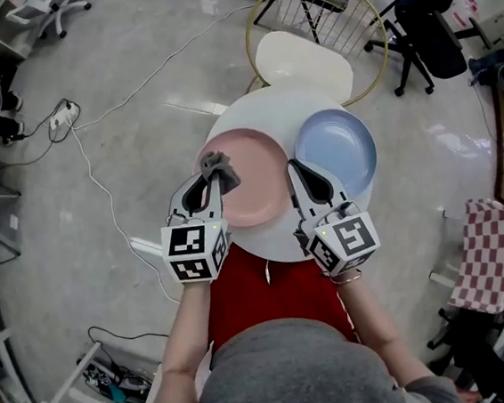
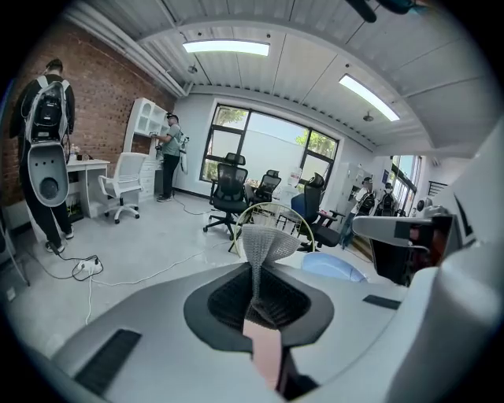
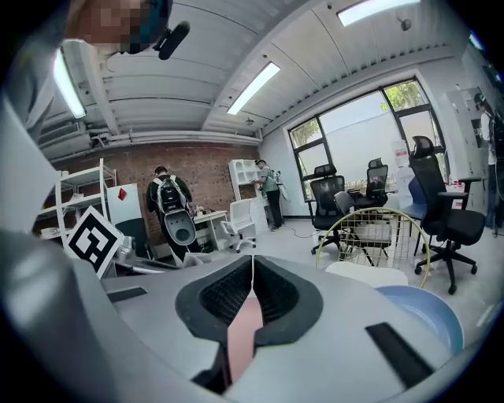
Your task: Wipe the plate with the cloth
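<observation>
A pink plate [image 1: 255, 191] and a blue plate [image 1: 336, 147] lie side by side on a round white table [image 1: 252, 116]. My left gripper [image 1: 216, 175] is shut on a grey knitted cloth [image 1: 219, 166], held over the pink plate's left rim. In the left gripper view the cloth [image 2: 264, 240] fans up out of the closed jaws [image 2: 256, 271], with the pink plate [image 2: 264, 350] showing beneath. My right gripper [image 1: 294, 167] hovers at the pink plate's right edge, between the two plates. Its jaws [image 3: 253, 264] are shut with nothing between them, pink [image 3: 244, 330] below and the blue plate [image 3: 421, 311] to the right.
A white chair seat [image 1: 304, 61] and a yellow-rimmed wire frame [image 1: 322, 14] stand just beyond the table. A white cable [image 1: 98, 181] runs across the floor at left. Office chairs [image 1: 418, 35] and a checked cloth [image 1: 494, 251] are at the right.
</observation>
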`<state>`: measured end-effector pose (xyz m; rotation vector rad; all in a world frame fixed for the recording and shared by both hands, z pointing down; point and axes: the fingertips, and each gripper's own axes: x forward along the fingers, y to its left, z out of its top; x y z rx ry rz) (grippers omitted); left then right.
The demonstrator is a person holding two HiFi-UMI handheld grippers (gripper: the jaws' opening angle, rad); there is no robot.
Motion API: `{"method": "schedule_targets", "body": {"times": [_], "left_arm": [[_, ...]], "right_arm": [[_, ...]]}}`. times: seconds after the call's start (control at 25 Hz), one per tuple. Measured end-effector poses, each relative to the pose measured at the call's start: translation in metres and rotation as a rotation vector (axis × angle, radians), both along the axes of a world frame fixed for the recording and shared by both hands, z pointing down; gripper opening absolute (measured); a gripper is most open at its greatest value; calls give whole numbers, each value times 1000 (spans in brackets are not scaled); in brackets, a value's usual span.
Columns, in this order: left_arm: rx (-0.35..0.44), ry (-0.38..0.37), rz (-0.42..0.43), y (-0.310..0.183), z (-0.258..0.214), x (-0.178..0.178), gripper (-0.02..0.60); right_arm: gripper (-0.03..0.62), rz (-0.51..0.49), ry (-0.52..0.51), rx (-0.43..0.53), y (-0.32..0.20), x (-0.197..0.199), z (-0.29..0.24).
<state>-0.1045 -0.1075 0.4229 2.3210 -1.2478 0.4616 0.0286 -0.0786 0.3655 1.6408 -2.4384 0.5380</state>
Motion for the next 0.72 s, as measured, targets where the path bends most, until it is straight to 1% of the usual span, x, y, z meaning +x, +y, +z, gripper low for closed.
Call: {"method": "schedule_targets", "body": {"times": [0.24, 0.44, 0.72], "left_arm": [[-46, -24, -13, -14, 21, 12, 34], [-95, -46, 0, -22, 39, 31, 34], [-143, -77, 54, -36, 67, 73, 34]], "right_arm": [[29, -46, -4, -23, -19, 2, 8], [29, -96, -17, -50, -26, 8, 19], [29, -72, -38, -113, -37, 33, 39]]}}
